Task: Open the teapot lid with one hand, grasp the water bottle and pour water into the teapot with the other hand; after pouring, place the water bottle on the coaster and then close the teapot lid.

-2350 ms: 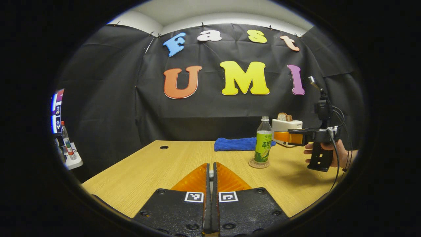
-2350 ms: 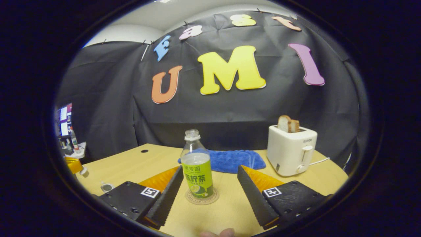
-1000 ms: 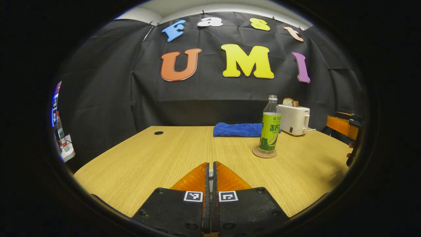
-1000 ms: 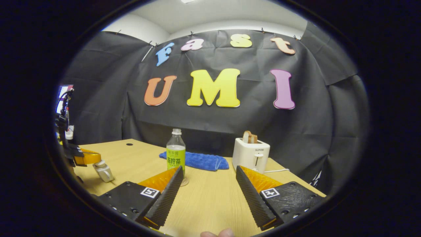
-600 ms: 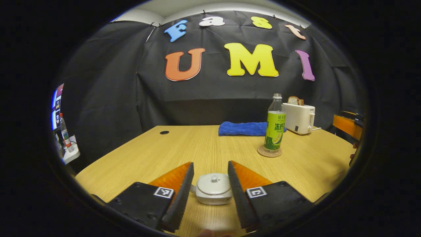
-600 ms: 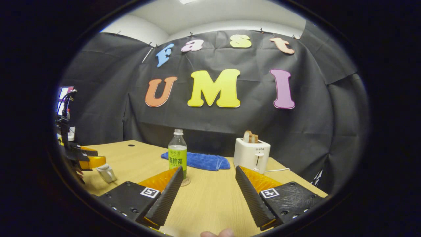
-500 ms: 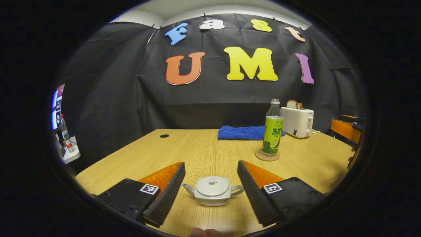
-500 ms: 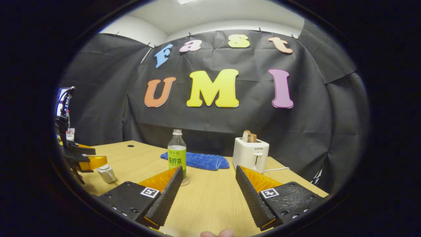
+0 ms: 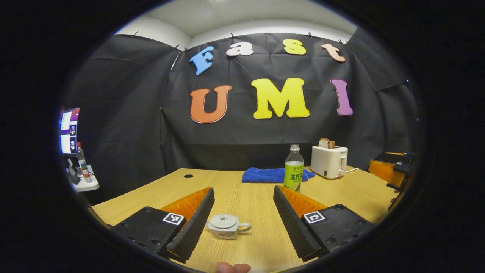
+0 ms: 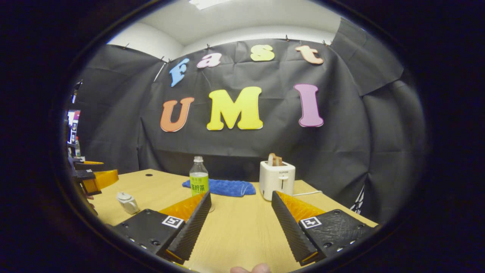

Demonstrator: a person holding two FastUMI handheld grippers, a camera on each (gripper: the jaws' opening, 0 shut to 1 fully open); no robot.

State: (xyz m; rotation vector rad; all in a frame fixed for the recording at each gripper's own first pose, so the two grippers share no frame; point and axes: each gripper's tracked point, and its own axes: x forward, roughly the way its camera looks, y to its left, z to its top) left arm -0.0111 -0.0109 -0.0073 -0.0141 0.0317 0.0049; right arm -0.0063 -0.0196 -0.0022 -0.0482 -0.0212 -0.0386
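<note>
All 4 task steps appear complete: the teapot stands on the table with its lid seated, and the water bottle stands upright farther back, near the blue cloth and toaster; its base and the coaster are hidden here. The left gripper has both fingers spread wide, clear of the teapot. The right gripper is equally wide and holds nothing.

Both tongs, left and right, hover level with jaws spread wide, gripping nothing, a fingertip, seemingly a thumb, behind the left.
</note>
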